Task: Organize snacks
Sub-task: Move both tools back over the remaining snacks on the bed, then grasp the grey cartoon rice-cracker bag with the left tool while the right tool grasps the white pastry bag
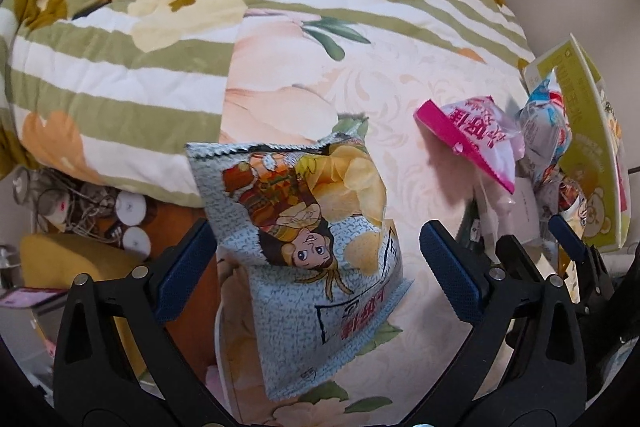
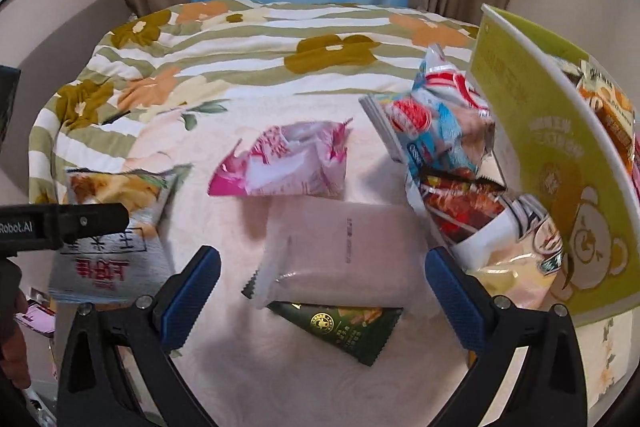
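A grey-blue chip bag (image 1: 312, 247) with a cartoon figure lies on the bed sheet, and my left gripper (image 1: 318, 263) stands open around it, fingers clear of its sides. The same chip bag (image 2: 112, 239) shows at the left of the right wrist view. My right gripper (image 2: 322, 291) is open over a white packet (image 2: 344, 251) that lies on top of a dark green packet (image 2: 344, 323). A pink bag (image 2: 288, 163) lies further back. A blue-and-red bag (image 2: 436, 123), a red-brown bag (image 2: 460, 207) and a pale yellow bag (image 2: 516, 267) are piled against a green bear-printed box (image 2: 560, 187).
A striped floral quilt (image 2: 240, 43) is bunched across the back of the bed. The bed's left edge drops to an orange surface with cables and round white objects (image 1: 132, 223). A person's hand (image 2: 16, 327) shows at lower left. Curtains and a blue cloth hang behind.
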Available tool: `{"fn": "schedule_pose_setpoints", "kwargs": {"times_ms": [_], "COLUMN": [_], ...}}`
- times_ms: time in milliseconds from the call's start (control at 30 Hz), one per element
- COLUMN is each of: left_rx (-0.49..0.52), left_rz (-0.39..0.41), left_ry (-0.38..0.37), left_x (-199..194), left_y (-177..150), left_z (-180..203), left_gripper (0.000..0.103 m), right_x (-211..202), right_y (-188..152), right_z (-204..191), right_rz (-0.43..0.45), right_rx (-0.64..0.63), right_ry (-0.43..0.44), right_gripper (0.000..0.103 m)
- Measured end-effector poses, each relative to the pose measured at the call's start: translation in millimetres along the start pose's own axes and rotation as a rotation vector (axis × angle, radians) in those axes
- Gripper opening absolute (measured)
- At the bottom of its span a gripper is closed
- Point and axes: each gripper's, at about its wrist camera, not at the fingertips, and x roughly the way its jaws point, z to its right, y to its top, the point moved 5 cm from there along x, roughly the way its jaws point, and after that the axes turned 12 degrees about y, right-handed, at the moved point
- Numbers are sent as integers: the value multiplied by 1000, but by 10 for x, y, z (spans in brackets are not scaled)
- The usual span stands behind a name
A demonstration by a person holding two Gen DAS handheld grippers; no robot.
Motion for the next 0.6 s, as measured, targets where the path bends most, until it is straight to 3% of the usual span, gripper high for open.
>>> {"fn": "schedule_pose_setpoints", "kwargs": {"times_ms": [167,300,467,600], "left_rx": [25,46,52,52], "left_rz": [0,-16,-25,-39], "left_ry": [23,35,47,38], "left_x": [61,120,149,198], "left_y": [20,10,-4,1], "left_z": [81,163,194,225], "left_gripper": [99,91,89,76], "right_x": [50,82,155,234], "right_y": [-37,-29,0,31], "right_z": [120,188,185,130], "right_rz": [9,7,-33,-63], "right_rx": [20,48,58,23], "right_ry": [-60,-25,-6,-7], "right_gripper": [102,102,102,102]}}
